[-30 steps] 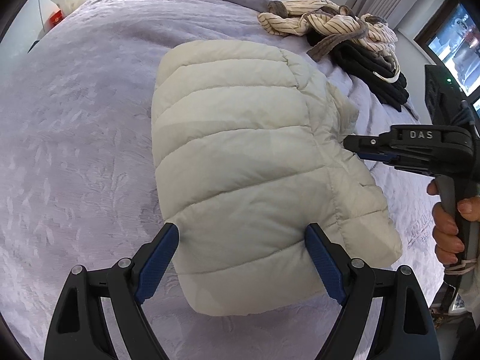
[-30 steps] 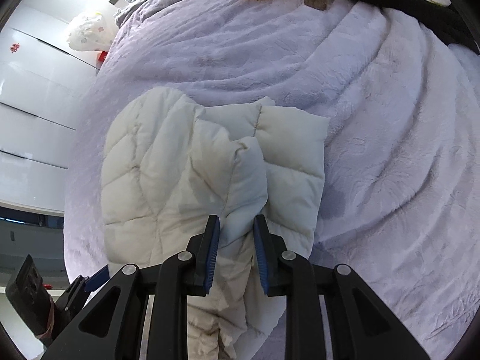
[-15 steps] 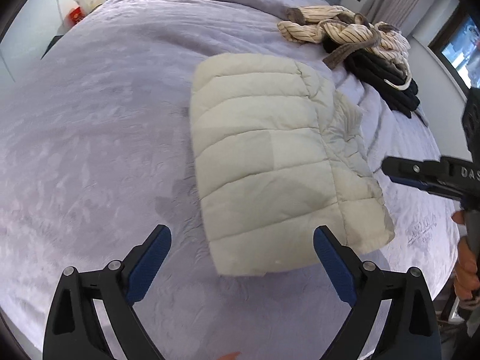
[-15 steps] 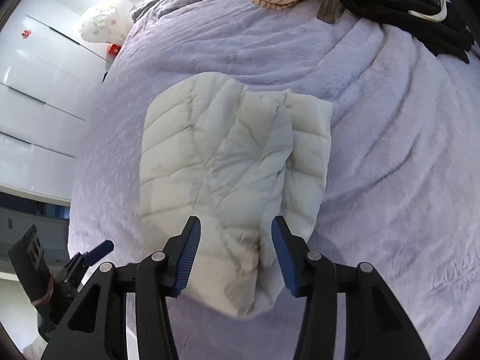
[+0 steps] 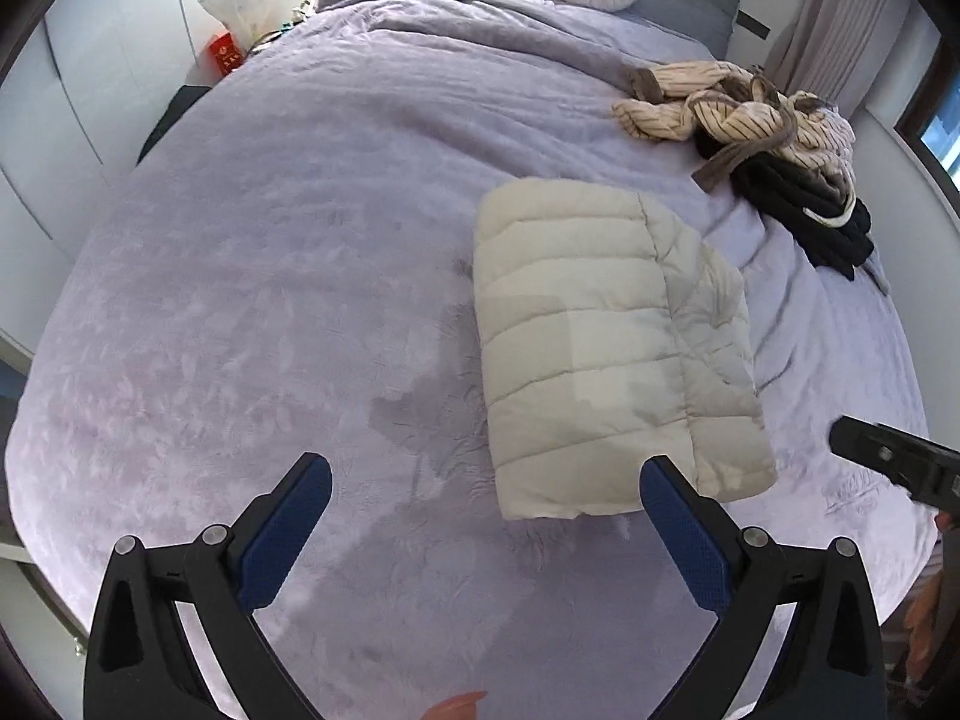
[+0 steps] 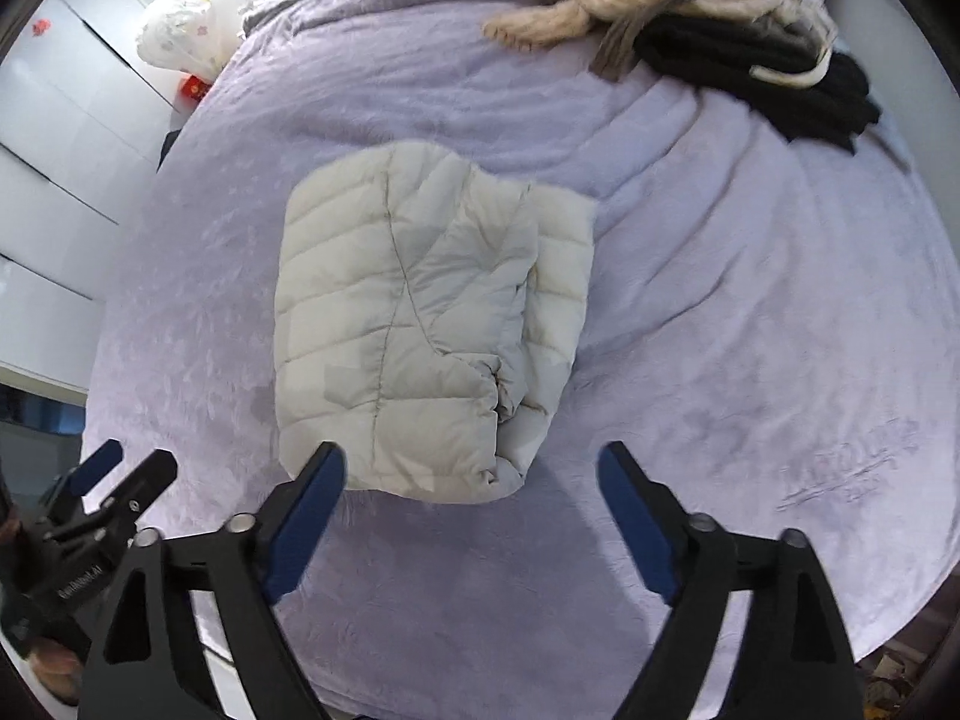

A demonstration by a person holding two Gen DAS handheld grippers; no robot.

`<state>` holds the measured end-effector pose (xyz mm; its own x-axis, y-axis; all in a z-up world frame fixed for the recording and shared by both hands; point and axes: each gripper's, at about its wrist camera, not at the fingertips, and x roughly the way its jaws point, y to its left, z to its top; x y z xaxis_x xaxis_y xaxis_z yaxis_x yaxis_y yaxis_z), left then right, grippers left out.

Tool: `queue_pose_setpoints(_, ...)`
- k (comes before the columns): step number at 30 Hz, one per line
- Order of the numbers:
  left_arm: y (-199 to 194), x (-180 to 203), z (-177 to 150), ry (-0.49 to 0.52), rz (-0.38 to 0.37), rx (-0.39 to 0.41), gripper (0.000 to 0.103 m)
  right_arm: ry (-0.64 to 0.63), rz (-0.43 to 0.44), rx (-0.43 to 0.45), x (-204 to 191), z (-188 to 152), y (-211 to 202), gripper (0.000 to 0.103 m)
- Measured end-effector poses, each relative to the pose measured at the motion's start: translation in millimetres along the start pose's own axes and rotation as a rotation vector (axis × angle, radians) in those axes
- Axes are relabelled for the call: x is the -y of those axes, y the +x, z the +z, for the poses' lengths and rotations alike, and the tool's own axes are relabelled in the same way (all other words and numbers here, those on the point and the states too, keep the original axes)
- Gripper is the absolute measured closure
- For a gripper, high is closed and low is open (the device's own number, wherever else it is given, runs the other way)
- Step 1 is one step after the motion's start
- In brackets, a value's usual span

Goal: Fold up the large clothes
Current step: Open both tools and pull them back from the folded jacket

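The jacket lies folded in a compact block mid-bed, nearer the foot edge, layers stacked so it holds shape. Both tools, left and right, hang wide open, empty, apart from it. Unfolded clothes wait near the far corner.

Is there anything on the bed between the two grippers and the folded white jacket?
Nothing visible. Only bare purple bedcover lies between the open right gripper, the open left gripper and the jacket. The heap of clothes lies beyond it.
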<state>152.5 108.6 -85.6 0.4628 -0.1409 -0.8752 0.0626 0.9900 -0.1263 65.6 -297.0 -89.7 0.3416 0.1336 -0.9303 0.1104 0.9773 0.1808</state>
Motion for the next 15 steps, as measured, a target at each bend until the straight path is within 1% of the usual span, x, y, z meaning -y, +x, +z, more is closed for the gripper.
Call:
queue_pose_setpoints(1, -5.7, 0.3, 0.8, -0.002, -0.001, 0.002, 0.0, -0.001, -0.006, 0.019, -1.7, -1.4, -6.7, 0.0)
queue_pose_setpoints(5, -30.3, 4.4, 0.9, 0.006, 0.016, 0.014, 0.0, 0.01, -0.016, 0.071, -5.8, -6.3, -29.2, 0.0)
queue_pose_setpoints(7, -39.7, 8.0, 1.2, 0.009, 0.019, 0.017, 0.0, 0.013, -0.024, 0.076, -9.4, -8.0, -39.6, 0.0)
queue_pose_setpoints(9, -51.3, 9.6, 0.8, 0.005, 0.004, 0.02, 0.0, 0.014, -0.046, 0.076, -13.8, -9.8, -49.6, 0.0)
queue_pose_setpoints(11, -62.9, 11.7, -1.0, -0.001, -0.004, 0.02, 0.0, 0.017, -0.044, 0.087, -19.0, -12.0, -60.3, 0.0)
queue_pose_setpoints(15, -81.0, 16.6, -1.7, 0.009, 0.023, 0.022, 0.0, -0.003, -0.074, 0.106, -29.8, -15.1, -80.0, 0.0)
